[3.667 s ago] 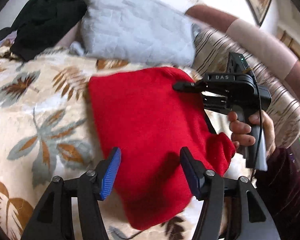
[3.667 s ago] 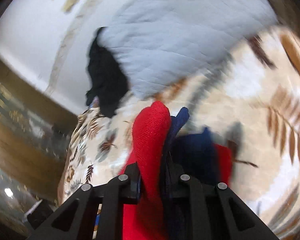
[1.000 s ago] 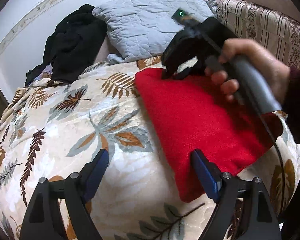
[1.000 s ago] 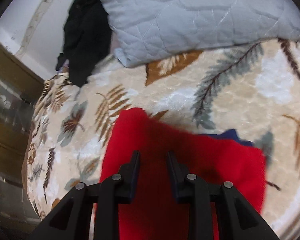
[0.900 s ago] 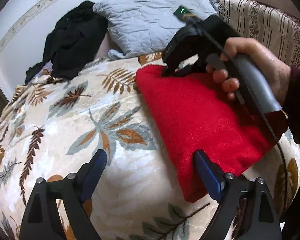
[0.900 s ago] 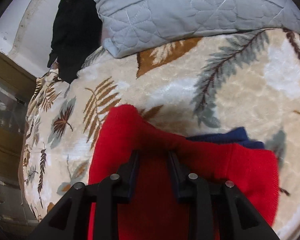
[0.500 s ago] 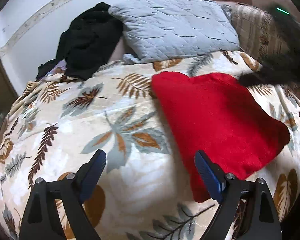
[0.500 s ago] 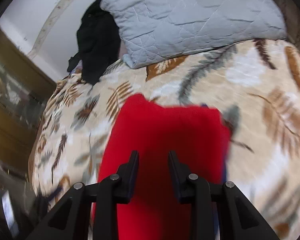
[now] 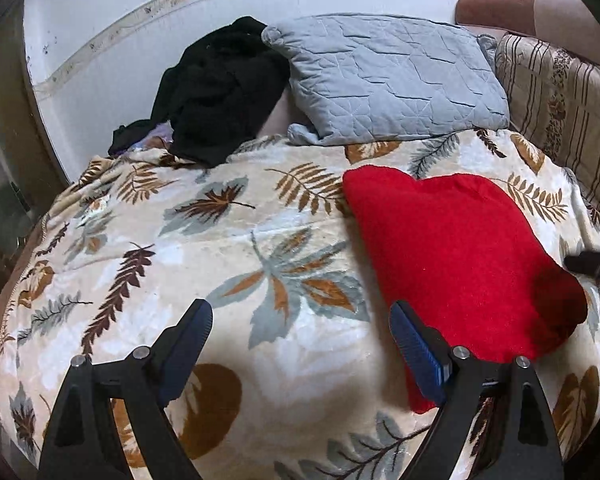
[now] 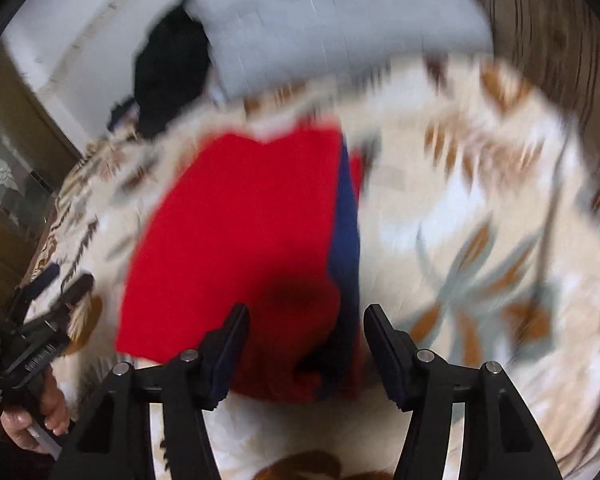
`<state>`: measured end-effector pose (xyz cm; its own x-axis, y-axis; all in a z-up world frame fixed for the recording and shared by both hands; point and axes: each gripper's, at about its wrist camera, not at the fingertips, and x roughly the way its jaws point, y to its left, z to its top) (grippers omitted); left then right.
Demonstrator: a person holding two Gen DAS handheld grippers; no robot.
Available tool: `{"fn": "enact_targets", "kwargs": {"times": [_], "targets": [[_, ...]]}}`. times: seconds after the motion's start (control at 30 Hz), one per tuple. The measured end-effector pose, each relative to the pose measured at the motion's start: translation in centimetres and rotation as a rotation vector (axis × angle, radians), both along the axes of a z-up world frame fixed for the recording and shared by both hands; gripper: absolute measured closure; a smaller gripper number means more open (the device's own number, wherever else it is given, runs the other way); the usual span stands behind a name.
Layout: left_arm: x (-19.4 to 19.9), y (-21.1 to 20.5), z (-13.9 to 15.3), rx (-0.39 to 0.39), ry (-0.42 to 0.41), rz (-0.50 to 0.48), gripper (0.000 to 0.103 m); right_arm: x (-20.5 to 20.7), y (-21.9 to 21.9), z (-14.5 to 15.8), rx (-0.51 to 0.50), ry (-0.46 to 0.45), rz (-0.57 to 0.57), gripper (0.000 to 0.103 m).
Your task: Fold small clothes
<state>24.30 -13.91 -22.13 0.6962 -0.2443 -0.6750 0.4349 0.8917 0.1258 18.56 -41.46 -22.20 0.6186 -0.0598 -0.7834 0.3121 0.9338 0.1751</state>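
Observation:
A folded red knit garment (image 9: pixel 452 252) lies flat on the leaf-patterned blanket (image 9: pixel 204 264), right of centre in the left wrist view. In the blurred right wrist view the same red garment (image 10: pixel 244 232) shows a navy blue layer (image 10: pixel 346 220) along its right edge. My left gripper (image 9: pixel 300 340) is open and empty, held above the blanket just left of the garment's near corner. My right gripper (image 10: pixel 304 336) is open and empty above the garment's near edge. The right gripper's tip also shows in the left wrist view (image 9: pixel 592 262), at the right edge.
A grey quilted pillow (image 9: pixel 384 80) and a heap of black clothing (image 9: pixel 220 92) lie at the head of the bed against a white wall. A striped cushion (image 9: pixel 560 104) is at the far right. The blanket edge (image 9: pixel 4 308) falls away on the left.
My right gripper let go of the garment's far corner, drew back toward the near edge and opened. The red garment now lies flat. My left gripper pulled back slightly, still open.

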Motion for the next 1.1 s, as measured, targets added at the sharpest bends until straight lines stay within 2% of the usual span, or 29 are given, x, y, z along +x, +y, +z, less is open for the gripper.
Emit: {"fn": "enact_targets", "kwargs": {"times": [0.13, 0.17, 0.2, 0.33, 0.4, 0.43, 0.5, 0.6, 0.7, 0.8, 0.87, 1.1], "targets": [[0.3, 0.1, 0.1, -0.010, 0.008, 0.004, 0.013, -0.1, 1.6, 3.2, -0.104, -0.103, 0.023, 0.041], [0.4, 0.0, 0.1, -0.009, 0.007, 0.005, 0.013, 0.0, 2.1, 3.3, -0.100, -0.117, 0.047, 0.047], [0.4, -0.1, 0.1, -0.007, 0.007, 0.005, 0.013, 0.3, 2.5, 3.1, -0.081, -0.115, 0.069, 0.068], [0.6, -0.5, -0.5, 0.011, 0.022, 0.004, 0.013, 1.1, 3.7, 0.4, -0.062, -0.017, 0.102, 0.071], [0.8, -0.8, -0.8, 0.030, 0.031, 0.009, 0.013, 1.7, 3.0, -2.4, -0.007, 0.104, 0.084, 0.071], [0.8, -0.9, -0.9, 0.042, 0.034, 0.018, 0.013, 1.6, 2.6, -3.0, 0.024, 0.113, 0.075, 0.071], [0.6, -0.9, -0.5, 0.053, 0.023, 0.027, 0.013, 0.9, 2.5, -2.1, 0.031, 0.087, 0.074, 0.071], [0.0, -0.6, 0.5, 0.031, 0.007, 0.036, 0.013, -0.6, 2.5, 0.1, 0.067, 0.028, 0.086, 0.067], [-1.0, -0.2, 1.6, 0.005, -0.007, 0.049, 0.013, -2.7, 3.0, 2.1, 0.033, -0.037, 0.097, 0.065], [-2.5, 0.2, 2.5, -0.013, -0.020, 0.059, 0.013, -4.7, 3.7, 3.7, 0.004, -0.107, 0.076, 0.034], [-3.6, 0.4, 3.1, -0.013, -0.032, 0.062, 0.013, -6.3, 4.1, 4.8, -0.005, -0.161, 0.061, 0.034], [-7.1, 1.3, 5.0, 0.023, -0.076, 0.087, 0.013, -9.5, 5.8, 6.4, -0.012, -0.222, 0.067, 0.034]]}}
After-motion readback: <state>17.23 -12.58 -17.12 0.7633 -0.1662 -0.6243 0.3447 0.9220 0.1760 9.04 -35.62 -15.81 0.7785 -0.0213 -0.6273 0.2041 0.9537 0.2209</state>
